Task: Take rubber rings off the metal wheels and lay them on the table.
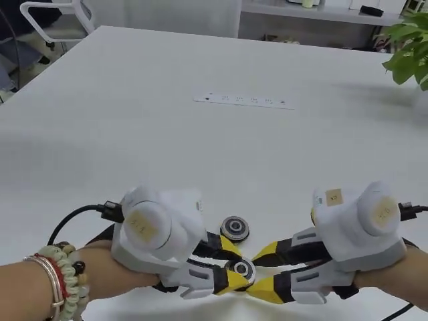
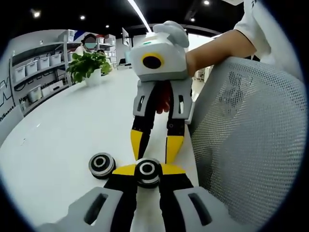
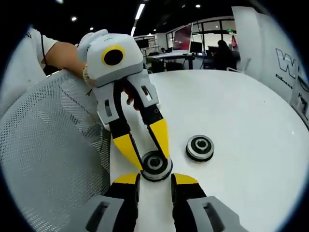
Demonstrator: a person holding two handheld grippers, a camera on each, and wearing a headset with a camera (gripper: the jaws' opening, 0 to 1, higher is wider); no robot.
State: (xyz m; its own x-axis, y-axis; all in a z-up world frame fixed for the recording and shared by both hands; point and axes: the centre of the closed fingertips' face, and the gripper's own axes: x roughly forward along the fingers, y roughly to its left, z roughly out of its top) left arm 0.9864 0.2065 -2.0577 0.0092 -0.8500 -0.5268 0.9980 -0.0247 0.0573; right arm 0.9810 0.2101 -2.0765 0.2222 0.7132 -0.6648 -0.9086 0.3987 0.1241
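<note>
Metal wheel (image 1: 241, 270) gripped by the left claw (image 1: 233, 265) at the near edge of the counter (image 1: 200, 147), with the right claw (image 1: 253, 274) open and facing it.

In the head view, the left claw is seen clamped on the wheel low over the white counter, the right claw's jaws are held apart tip to tip with it, and a second wheel (image 1: 235, 228) lies just beyond. In the left gripper view, the held wheel is pinched between the yellow tips with its dark ring (image 2: 148, 162) in place, and the second wheel is seen just beside it. In the right gripper view, the open jaws are seen just short of the held wheel.
</note>
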